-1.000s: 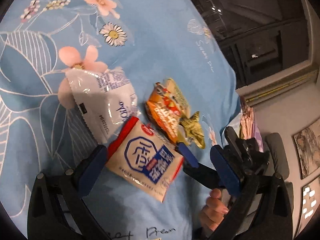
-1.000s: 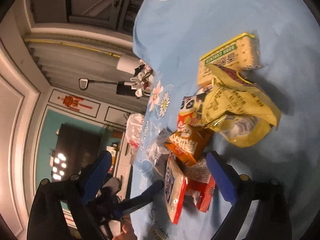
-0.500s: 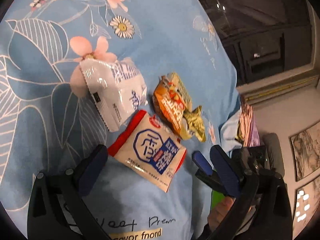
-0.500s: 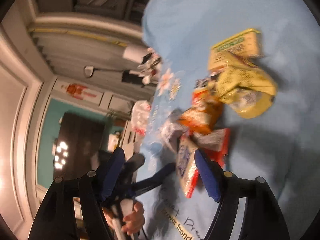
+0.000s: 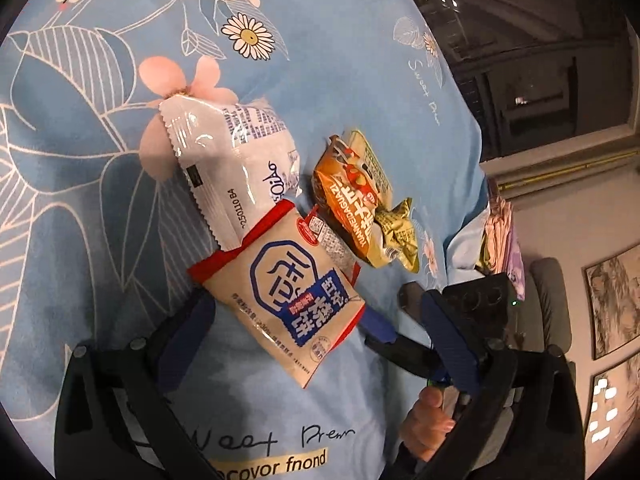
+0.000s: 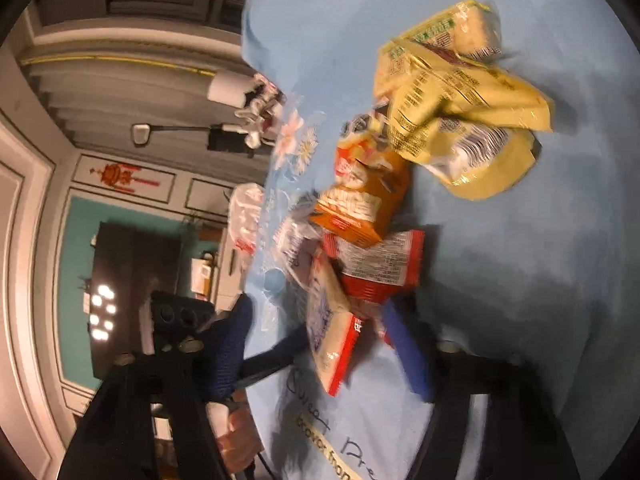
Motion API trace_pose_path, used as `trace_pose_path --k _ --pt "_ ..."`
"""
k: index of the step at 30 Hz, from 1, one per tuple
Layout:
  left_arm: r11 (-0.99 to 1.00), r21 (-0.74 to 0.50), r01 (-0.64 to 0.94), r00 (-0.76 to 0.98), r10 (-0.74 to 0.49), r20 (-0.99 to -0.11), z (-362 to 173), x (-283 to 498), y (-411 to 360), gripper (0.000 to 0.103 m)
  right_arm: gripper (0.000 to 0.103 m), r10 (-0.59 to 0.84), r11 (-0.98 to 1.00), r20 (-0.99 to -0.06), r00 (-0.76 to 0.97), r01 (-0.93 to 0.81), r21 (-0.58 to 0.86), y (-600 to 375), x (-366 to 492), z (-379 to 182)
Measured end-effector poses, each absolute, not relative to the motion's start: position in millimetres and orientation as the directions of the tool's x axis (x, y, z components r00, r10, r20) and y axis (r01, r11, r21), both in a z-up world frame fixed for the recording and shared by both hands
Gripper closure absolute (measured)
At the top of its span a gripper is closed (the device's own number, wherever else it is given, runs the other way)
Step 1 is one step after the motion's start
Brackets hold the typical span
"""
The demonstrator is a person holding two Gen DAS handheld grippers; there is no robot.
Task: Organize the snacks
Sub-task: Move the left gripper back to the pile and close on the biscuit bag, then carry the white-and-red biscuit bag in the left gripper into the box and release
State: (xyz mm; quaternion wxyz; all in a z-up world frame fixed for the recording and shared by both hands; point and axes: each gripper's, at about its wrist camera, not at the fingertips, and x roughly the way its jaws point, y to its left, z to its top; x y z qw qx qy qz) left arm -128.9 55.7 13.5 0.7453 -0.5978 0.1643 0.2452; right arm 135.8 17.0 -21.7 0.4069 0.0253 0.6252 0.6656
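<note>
Snack packets lie on a blue floral cloth (image 5: pixel 120 80). In the left wrist view, a cream packet with a blue logo and red edges (image 5: pixel 288 292) lies between my left gripper's (image 5: pixel 316 320) open fingers. A white packet (image 5: pixel 232 168) and an orange packet (image 5: pixel 356 200) lie just beyond it. In the right wrist view, my right gripper (image 6: pixel 320 344) is open around the cream packet (image 6: pixel 332 324) seen edge-on and a red packet (image 6: pixel 376 268). Beyond them lie the orange packet (image 6: pixel 360 200), yellow bags (image 6: pixel 460 120) and a green-labelled cracker pack (image 6: pixel 452 28).
The cloth's edge drops off at the right in the left wrist view, with a grey chair (image 5: pixel 548 304) beyond. The other gripper (image 5: pixel 400 336) shows at lower right there. A white plastic bag (image 6: pixel 246 216) sits at the cloth's far edge in the right wrist view.
My right gripper has come closer to the pile, and its fingers now flank the cream and red packets. My left gripper has moved in so the cream packet sits between its fingers.
</note>
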Motion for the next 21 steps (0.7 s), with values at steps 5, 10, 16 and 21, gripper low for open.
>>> trace_pose_path --k 5,10,16,21 --pt "0.158 -0.815 -0.558 0.826 0.201 -0.527 13.8 -134.3 53.1 0.005 0.042 0.525 0.138 -0.487 -0.698 -0.494 0.858 15.7 130.7 -23.5" --pt "0.116 -0.821 -0.559 0.82 0.22 -0.528 8.0 -148.6 57.8 0.025 0.042 0.519 0.126 -0.482 -0.706 -0.494 0.86 9.3 119.9 -24.9" --pt "0.15 -0.806 -0.572 0.815 0.217 -0.538 6.7 -151.1 53.5 0.033 0.044 0.52 0.098 -0.52 -0.678 -0.558 0.824 14.5 100.1 -24.6" --pt "0.171 -0.772 -0.612 0.783 0.267 -0.561 7.3 -146.8 48.0 0.046 0.068 0.533 0.134 -0.562 -0.632 -0.594 0.794 18.3 100.6 -31.4"
